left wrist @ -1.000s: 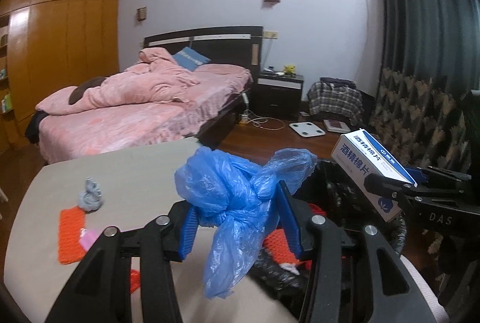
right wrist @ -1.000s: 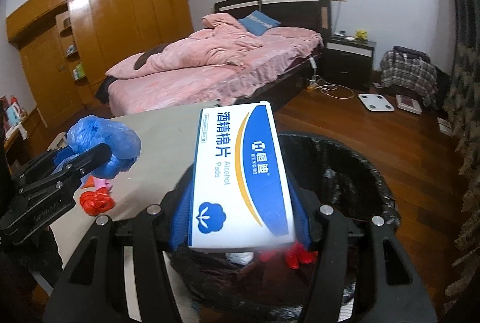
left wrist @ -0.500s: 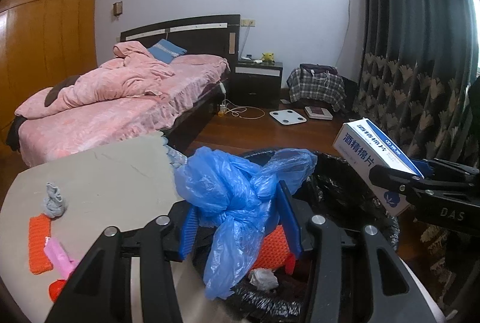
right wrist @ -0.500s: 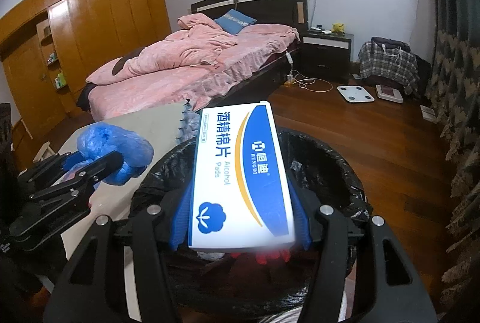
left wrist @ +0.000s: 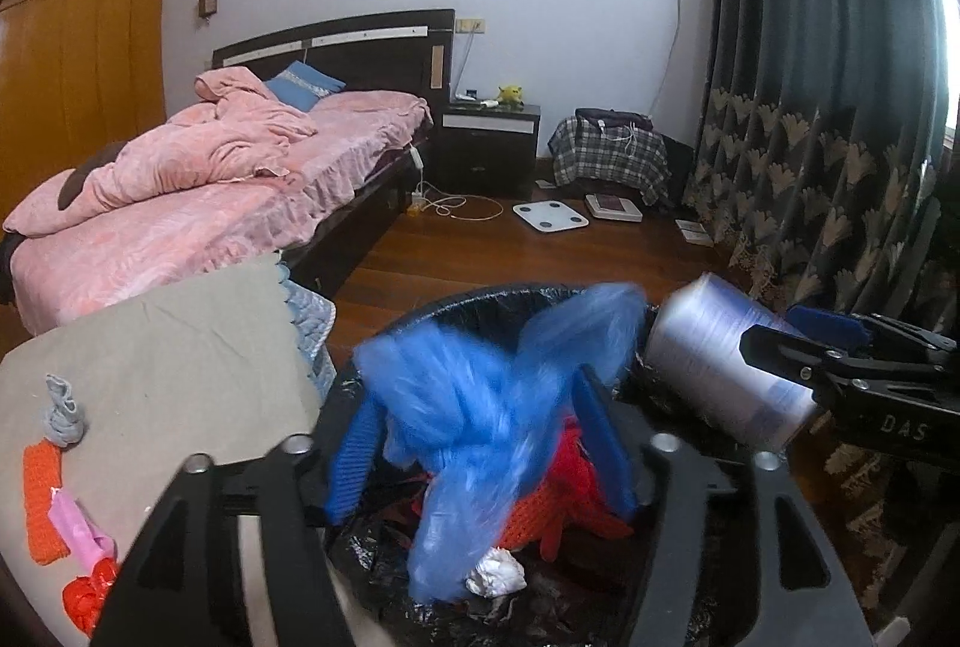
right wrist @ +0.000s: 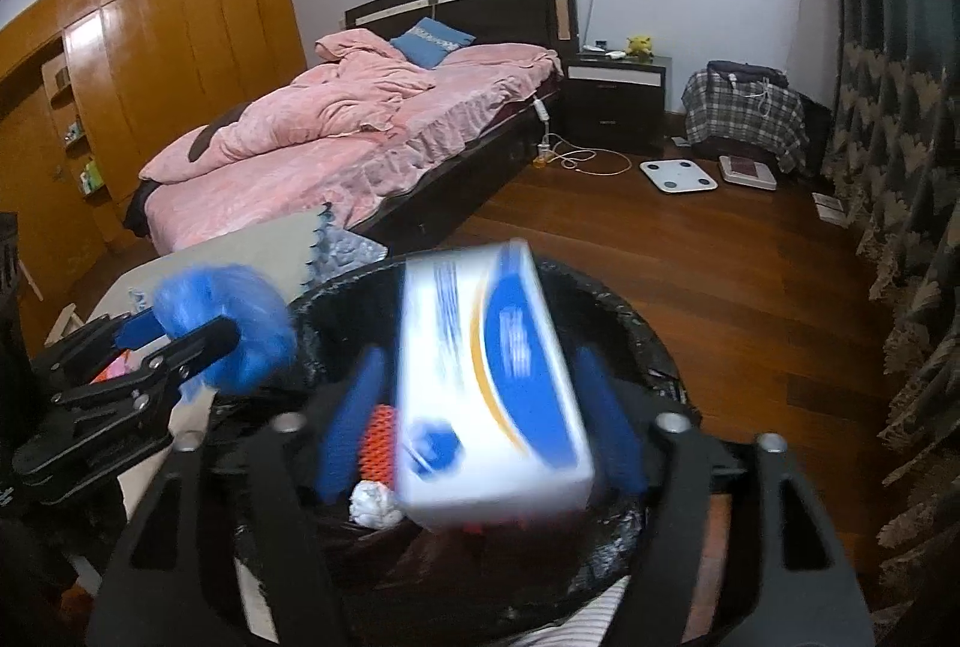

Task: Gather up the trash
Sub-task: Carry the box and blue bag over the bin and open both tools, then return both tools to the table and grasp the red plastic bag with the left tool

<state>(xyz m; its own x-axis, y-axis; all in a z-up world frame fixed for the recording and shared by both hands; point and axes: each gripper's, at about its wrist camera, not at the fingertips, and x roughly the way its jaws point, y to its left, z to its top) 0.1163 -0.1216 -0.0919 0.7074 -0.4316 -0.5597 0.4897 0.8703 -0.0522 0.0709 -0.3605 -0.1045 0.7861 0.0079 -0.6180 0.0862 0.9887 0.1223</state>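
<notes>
Both grippers hang over a black-lined trash bin (left wrist: 480, 299) (right wrist: 636, 323). My left gripper (left wrist: 480, 443) is open; a blurred blue plastic bag (left wrist: 480, 401) is dropping between its blue pads into the bin. My right gripper (right wrist: 480, 419) is open; the blurred white-and-blue alcohol pad box (right wrist: 492, 383) is tilting down between its pads. The box (left wrist: 720, 371) and the right gripper (left wrist: 840, 365) also show in the left wrist view. The bag (right wrist: 228, 329) also shows in the right wrist view. Orange netting (left wrist: 558, 509) and a white paper wad (left wrist: 495, 578) lie in the bin.
A grey-covered table (left wrist: 180, 347) at left holds an orange knit piece (left wrist: 42, 503), a pink item (left wrist: 78, 527), a red wrapper (left wrist: 87, 596) and a grey scrap (left wrist: 63, 410). Beyond are a pink bed (left wrist: 210, 197), wooden floor (right wrist: 720, 257) and curtains (left wrist: 840, 167).
Both grippers have opened over the bin. The blue bag and the box, held firmly before, now blur and drop between the pads. Both grippers moved further over the bin.
</notes>
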